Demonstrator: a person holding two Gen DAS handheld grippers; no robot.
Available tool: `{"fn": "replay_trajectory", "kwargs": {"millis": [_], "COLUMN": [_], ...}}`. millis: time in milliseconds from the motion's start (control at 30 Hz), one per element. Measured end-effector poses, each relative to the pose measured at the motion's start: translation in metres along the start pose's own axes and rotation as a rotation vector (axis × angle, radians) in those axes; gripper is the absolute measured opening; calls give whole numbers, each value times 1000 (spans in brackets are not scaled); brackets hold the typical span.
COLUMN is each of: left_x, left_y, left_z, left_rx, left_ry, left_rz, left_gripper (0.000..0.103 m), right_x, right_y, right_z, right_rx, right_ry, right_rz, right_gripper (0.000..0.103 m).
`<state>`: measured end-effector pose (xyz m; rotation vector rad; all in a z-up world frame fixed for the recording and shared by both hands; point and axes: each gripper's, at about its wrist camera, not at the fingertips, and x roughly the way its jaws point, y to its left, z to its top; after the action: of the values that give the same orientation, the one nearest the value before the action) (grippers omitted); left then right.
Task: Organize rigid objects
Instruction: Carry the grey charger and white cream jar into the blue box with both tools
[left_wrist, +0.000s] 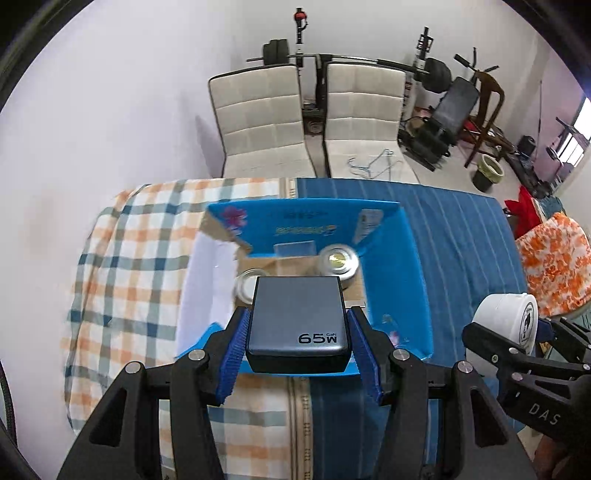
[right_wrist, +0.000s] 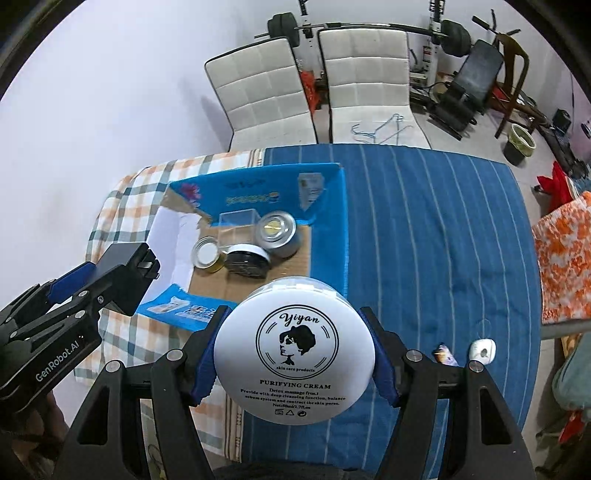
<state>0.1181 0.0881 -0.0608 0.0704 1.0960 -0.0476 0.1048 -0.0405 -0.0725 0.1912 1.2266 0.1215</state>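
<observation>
We hold the left gripper (left_wrist: 299, 332) over the near edge of the open blue cardboard box (left_wrist: 406, 266), its blue-padded fingers (left_wrist: 234, 354) pinching a grey 65W GaN charger (left_wrist: 297, 325) by its two sides. In the right wrist view the same gripper (right_wrist: 110, 273) shows at 9 o'clock, just beside the box's near left corner.

Our right gripper (right_wrist: 295, 354) clamps a white round jar (right_wrist: 295, 350) of Yiyan purifying cream between its fingers (right_wrist: 205, 365), lid label facing the camera; the jar hovers at the near edge of the box. In the left wrist view that jar (left_wrist: 506, 321) appears at 3 o'clock, to the right of the box.

Inside the box, on its brown cardboard floor, sit a clear plastic cube (right_wrist: 238, 225) at 12 o'clock, a silver tin (right_wrist: 277, 234) touching it on the right, a small silver-lidded jar (right_wrist: 207, 254) at 9 o'clock, and a black-lidded jar (right_wrist: 247, 260) at 6 o'clock, close to the others.

The box rests on a table under a plaid cloth (right_wrist: 122, 325) and a blue striped cloth (right_wrist: 424, 240). A small white object (right_wrist: 482, 349) and a little wrapper (right_wrist: 445, 354) lie on the blue cloth at 4 o'clock. Two white chairs (right_wrist: 365, 81) stand behind.
</observation>
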Motion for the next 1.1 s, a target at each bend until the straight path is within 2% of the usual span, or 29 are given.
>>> {"fn": "replay_trajectory", "kwargs": {"millis": [267, 433, 700, 867, 1100], "left_x": [1, 21, 88, 138, 189], "left_y": [27, 40, 60, 65, 68], "left_z": [-7, -3, 1, -2, -10], "left_rx": [-34, -52, -72, -46, -24], "left_ry": [14, 55, 170, 266, 366], "left_rz": [-13, -34, -68, -61, -61], "left_gripper": [51, 51, 51, 51, 51], "right_x": [6, 27, 109, 163, 222], "right_y": [16, 14, 15, 18, 19], "right_z": [7, 20, 40, 40, 38], "right_rx": [0, 42, 108, 135, 146], "right_ry": [9, 49, 146, 214, 281], "right_rz": [10, 47, 27, 1, -68], "right_gripper": [70, 70, 70, 70, 70]}}
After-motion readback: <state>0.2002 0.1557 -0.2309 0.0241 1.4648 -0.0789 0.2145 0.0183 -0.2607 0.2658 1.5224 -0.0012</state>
